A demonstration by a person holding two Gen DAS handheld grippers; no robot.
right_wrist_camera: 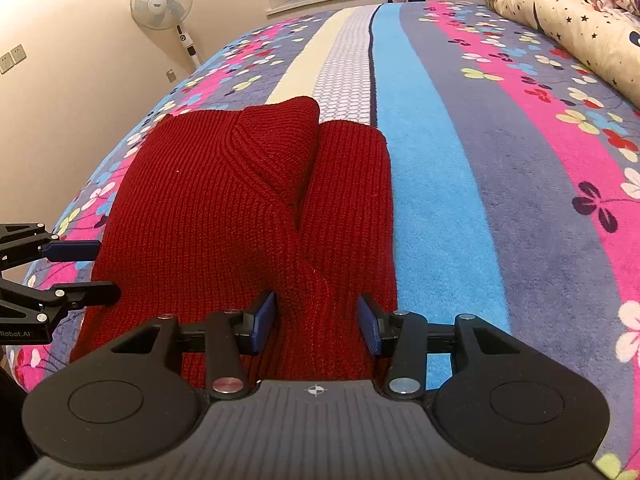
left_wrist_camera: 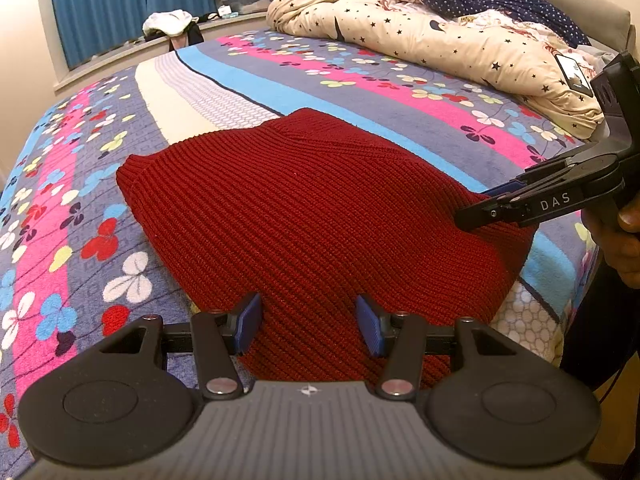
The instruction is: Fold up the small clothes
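A red ribbed knit sweater (left_wrist_camera: pixel 312 208) lies folded on the flowered bed blanket, near the bed's front edge. In the right wrist view the sweater (right_wrist_camera: pixel 224 208) shows both sleeves folded in over its body. My left gripper (left_wrist_camera: pixel 308 324) is open, with its blue pads just above the sweater's near edge. My right gripper (right_wrist_camera: pixel 316 322) is open over the sweater's near right part, its pads on either side of a fold. The right gripper also shows in the left wrist view (left_wrist_camera: pixel 476 210), at the sweater's right edge. The left gripper shows in the right wrist view (right_wrist_camera: pixel 100 270), at the sweater's left edge.
The striped flowered blanket (right_wrist_camera: pixel 480 160) covers the bed. A bunched cream star-print duvet (left_wrist_camera: pixel 440 32) with a navy dotted cloth lies at the far right. Blue curtains (left_wrist_camera: pixel 120 4), a storage box and loose clothes are on the window sill. A standing fan (right_wrist_camera: pixel 162 0) is by the left wall.
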